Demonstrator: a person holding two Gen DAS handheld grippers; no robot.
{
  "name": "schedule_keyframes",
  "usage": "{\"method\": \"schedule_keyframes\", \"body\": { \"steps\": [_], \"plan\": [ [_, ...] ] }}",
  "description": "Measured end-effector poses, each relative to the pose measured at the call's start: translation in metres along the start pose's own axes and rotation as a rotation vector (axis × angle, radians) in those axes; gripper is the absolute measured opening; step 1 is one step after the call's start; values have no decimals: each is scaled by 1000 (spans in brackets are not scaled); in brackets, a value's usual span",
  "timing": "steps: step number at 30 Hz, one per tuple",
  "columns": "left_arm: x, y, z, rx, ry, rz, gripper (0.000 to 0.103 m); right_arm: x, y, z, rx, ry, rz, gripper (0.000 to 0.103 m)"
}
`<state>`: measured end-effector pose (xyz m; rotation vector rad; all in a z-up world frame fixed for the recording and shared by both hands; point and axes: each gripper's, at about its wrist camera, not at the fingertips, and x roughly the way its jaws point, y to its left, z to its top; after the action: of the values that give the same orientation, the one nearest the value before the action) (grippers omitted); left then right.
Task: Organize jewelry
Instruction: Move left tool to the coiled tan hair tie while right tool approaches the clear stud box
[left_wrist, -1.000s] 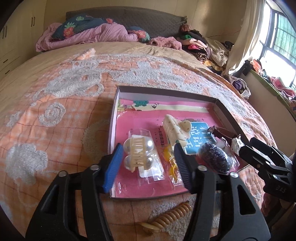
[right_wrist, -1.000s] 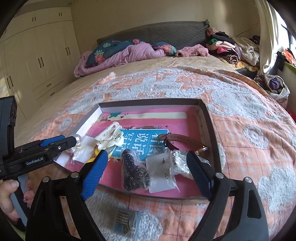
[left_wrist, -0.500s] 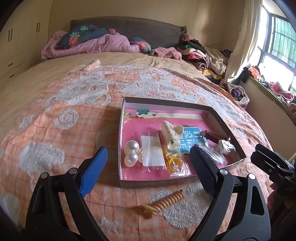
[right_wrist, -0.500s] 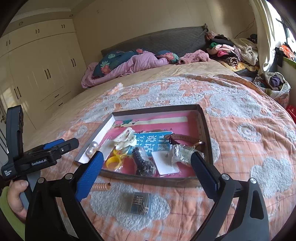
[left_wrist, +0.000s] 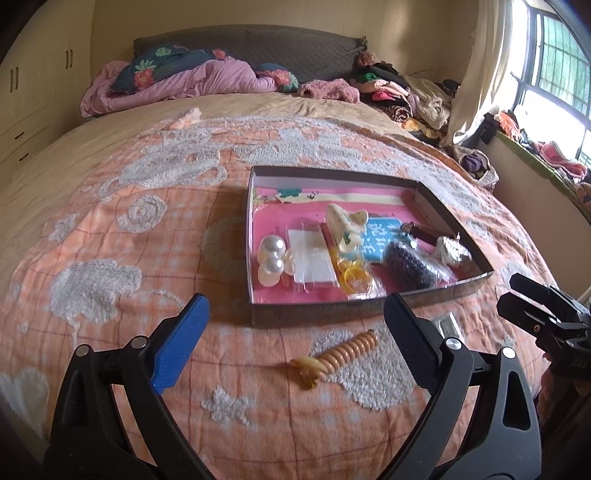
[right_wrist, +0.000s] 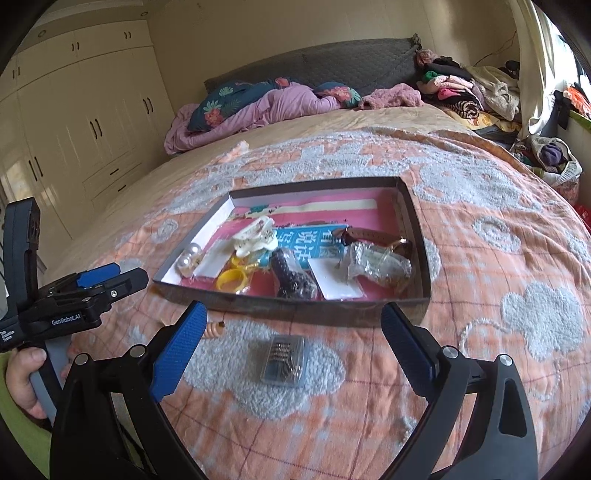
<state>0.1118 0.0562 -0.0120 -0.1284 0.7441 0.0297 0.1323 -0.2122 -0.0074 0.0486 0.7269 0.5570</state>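
A shallow box (left_wrist: 252, 240) with a pink floor lies on the bed. It holds a pearl hair clip (left_wrist: 271, 260), a cream claw clip (left_wrist: 345, 225), bagged yellow rings (left_wrist: 352, 275), a dark beaded piece (left_wrist: 410, 266), a silvery bagged piece (right_wrist: 380, 260) and a brown-strapped watch (right_wrist: 369, 234). On the blanket in front of the box lie a tan spiral hair tie (left_wrist: 340, 352) and a small clear bag of dark pieces (right_wrist: 284, 356). My left gripper (left_wrist: 295, 306) hovers short of the box, jaws opening and empty. My right gripper (right_wrist: 293, 308) is open and empty above the small bag.
The orange and white tufted blanket (left_wrist: 129, 258) covers the whole bed. Pillows and a purple quilt (left_wrist: 192, 81) are heaped at the headboard, and clothes (left_wrist: 402, 96) are piled at the far right. A hand (right_wrist: 22, 376) holds the left gripper's handle. Wardrobes (right_wrist: 74, 122) line the left wall.
The left gripper let go of the pearl clip inside the box and opened wide. Both grippers drew back from the box, which now looks smaller and farther away.
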Motion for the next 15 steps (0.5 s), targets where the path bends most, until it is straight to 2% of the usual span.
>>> {"method": "schedule_keyframes", "body": {
  "steps": [13, 15],
  "plan": [
    [11, 2, -28, 47, 96, 4, 88, 29, 10, -27, -43, 101, -29, 94],
    [12, 1, -33, 55, 105, -3, 88, 34, 10, -30, -44, 114, -32, 90]
  ]
}}
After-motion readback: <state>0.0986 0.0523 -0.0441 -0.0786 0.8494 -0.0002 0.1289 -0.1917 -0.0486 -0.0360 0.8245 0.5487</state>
